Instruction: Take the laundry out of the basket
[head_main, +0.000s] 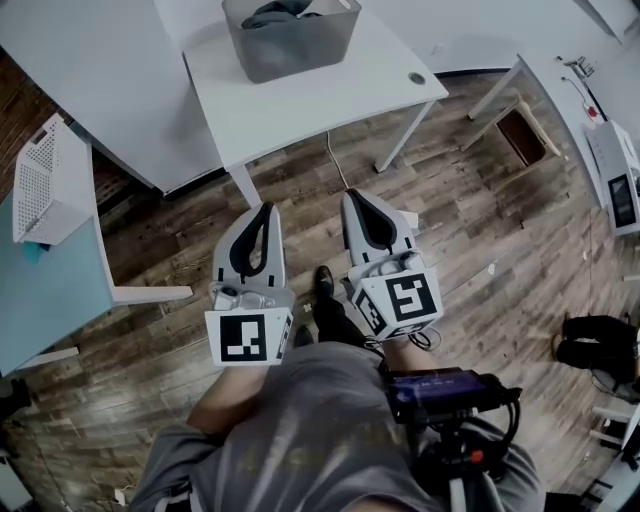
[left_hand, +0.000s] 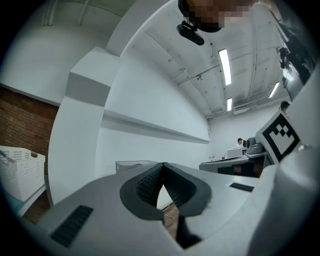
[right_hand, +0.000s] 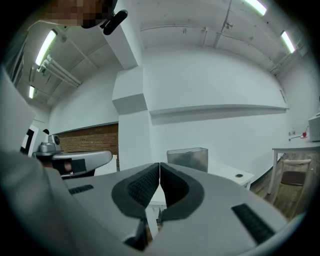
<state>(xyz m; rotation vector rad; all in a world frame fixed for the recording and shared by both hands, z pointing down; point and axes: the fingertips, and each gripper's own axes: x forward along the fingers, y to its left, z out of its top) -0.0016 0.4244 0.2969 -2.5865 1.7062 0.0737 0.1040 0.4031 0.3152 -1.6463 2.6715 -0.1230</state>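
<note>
The grey rectangular plastic basket (head_main: 290, 40) stands upright on the white table (head_main: 330, 100), long side running across. The head view's top edge cuts off its far rim. Only a dark fold of laundry (head_main: 272, 12) shows inside. The left gripper (head_main: 267, 208) and right gripper (head_main: 352, 196) hover short of the table, jaws together, empty.

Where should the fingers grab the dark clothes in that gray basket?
Best guess: pinch the dark laundry where it bunches up near the rim, coming straight down from above. The gray basket has tall solid walls and an open top, so the sides look blocked.
</note>
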